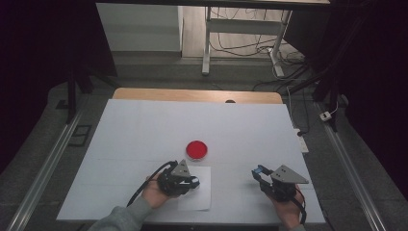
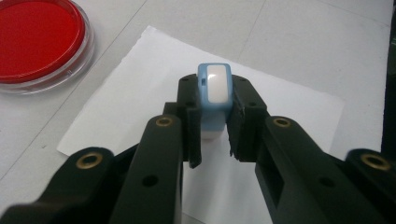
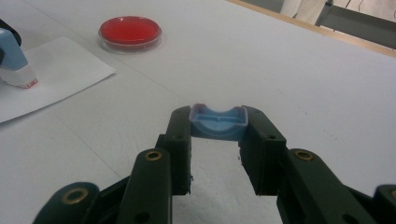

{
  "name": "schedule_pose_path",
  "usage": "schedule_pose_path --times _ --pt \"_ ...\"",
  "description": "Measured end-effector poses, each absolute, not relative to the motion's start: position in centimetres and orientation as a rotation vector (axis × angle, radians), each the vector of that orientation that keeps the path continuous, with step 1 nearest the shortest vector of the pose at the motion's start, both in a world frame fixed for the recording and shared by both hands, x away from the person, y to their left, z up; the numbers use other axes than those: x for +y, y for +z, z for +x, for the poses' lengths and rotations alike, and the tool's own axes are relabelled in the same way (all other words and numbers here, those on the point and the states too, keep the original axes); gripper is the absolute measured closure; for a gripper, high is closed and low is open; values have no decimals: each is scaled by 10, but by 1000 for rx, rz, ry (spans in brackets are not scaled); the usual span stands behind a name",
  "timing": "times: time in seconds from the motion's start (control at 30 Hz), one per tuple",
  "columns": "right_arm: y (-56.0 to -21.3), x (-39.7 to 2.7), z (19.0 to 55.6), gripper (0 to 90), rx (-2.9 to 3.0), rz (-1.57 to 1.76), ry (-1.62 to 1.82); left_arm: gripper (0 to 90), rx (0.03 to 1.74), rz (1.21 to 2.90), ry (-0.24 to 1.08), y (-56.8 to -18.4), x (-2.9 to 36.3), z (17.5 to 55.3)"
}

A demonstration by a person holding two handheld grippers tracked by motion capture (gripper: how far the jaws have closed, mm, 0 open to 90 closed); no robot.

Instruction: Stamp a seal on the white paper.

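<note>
Two black tools clamp blue plastic: left (image 2: 215,126) a blocky stamp (image 2: 214,93), right (image 3: 217,135) its hollow cap (image 3: 218,122).

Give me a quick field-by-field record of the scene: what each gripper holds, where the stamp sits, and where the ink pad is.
left gripper: shut on the blue stamp
stamp position: upright, its red-tipped lower end down on the white sheet of paper; actual contact cannot be told for sure
right gripper: shut on the blue cap, held above the table
red ink pad: lidless round dish, on the table just beyond the paper, untouched
gap: the two grippers are well apart
</note>
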State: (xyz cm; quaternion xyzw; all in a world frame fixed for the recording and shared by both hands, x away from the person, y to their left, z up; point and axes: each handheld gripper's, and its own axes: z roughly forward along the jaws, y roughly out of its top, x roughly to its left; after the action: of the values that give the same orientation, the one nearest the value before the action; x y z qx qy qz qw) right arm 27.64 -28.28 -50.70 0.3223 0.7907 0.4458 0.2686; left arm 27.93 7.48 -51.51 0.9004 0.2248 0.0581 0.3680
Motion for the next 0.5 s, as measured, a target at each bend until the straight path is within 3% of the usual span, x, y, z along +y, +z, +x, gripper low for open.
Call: schedule_pose_path --times 0.5 --pt "-507 -283 277 649 2134 869 1198 762 571 2309 138 -515 76 281"
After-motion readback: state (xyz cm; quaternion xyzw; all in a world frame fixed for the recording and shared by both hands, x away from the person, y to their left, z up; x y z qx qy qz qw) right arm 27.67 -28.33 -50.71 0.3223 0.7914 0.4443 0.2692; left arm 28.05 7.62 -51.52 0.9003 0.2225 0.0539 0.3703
